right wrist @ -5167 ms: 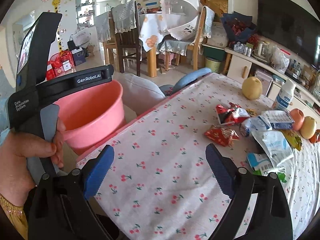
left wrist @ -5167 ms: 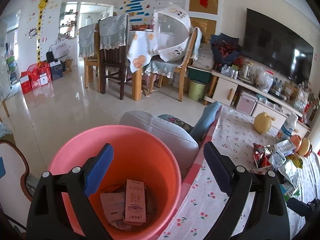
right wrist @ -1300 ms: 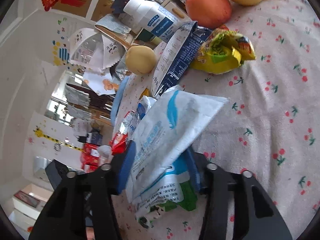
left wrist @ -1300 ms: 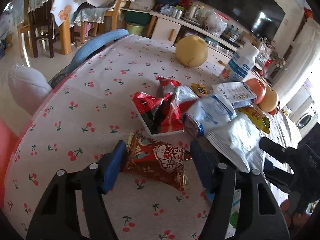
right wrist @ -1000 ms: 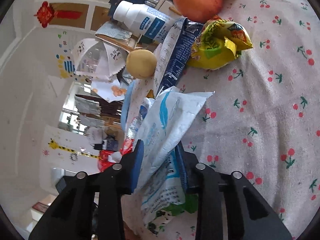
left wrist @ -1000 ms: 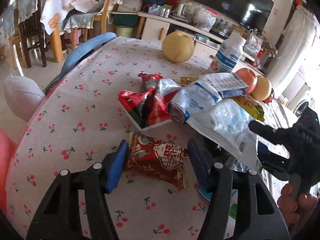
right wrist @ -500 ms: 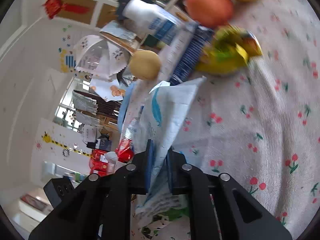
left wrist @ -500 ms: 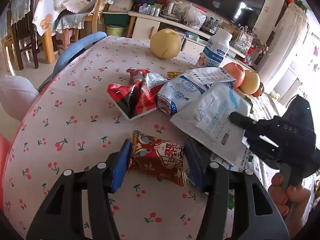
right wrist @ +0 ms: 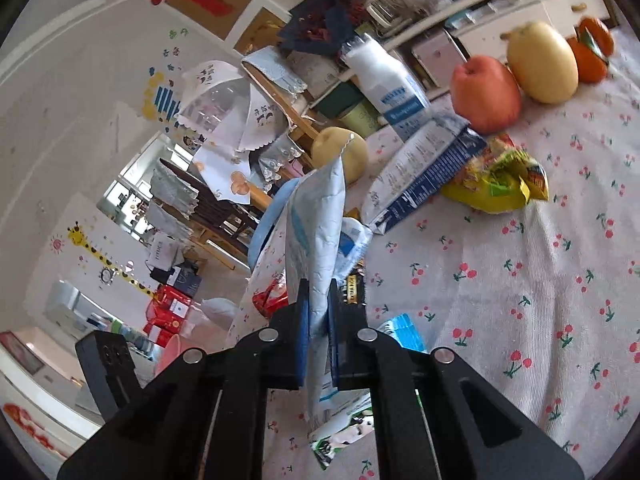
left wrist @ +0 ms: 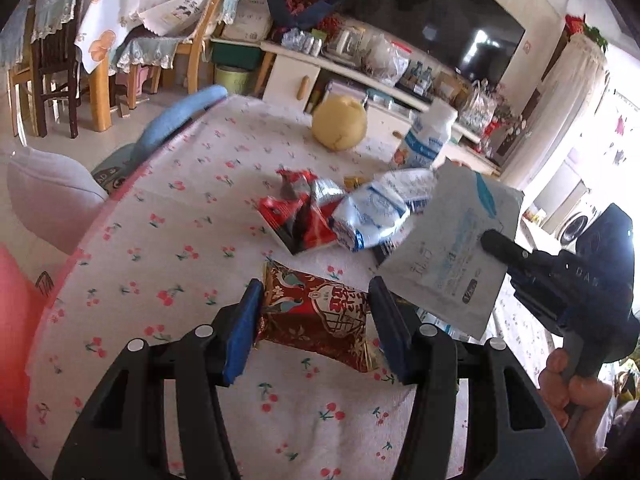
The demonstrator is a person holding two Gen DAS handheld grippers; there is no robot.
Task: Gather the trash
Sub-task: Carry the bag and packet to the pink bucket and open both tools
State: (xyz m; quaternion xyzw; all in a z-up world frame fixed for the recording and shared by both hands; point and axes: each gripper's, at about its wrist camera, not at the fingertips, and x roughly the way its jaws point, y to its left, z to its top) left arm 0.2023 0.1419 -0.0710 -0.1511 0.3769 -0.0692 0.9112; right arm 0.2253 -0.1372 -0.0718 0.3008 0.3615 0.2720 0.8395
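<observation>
Left gripper [left wrist: 316, 312], left wrist view: jaws part-open, one blue pad on each side of a red packet [left wrist: 316, 314] lying flat on the cherry-print tablecloth [left wrist: 168, 240]; whether the pads press it cannot be told. Beyond it lie a torn red wrapper [left wrist: 298, 220] and a crumpled white-and-blue bag [left wrist: 372, 216], touching each other. A yellow fruit [left wrist: 339, 127] and a white bottle [left wrist: 428, 140] stand farther back. At right, the right gripper [left wrist: 496, 242] holds a white pouch [left wrist: 448, 252] clear of the cloth. A pink bucket [left wrist: 12, 320] shows at the left edge.

Right gripper [right wrist: 319, 320], right wrist view: jaws closed on the white pouch [right wrist: 316, 232], which stands edge-on between the pads. On the tablecloth [right wrist: 520, 300] behind lie a white-and-navy carton [right wrist: 424, 168] and, touching it, a yellow-green wrapper [right wrist: 496, 184]. An apple [right wrist: 484, 94], a yellow pear [right wrist: 542, 68] and an orange [right wrist: 592, 50] sit in a row at the far edge. More wrappers lie beneath the gripper, partly hidden.
</observation>
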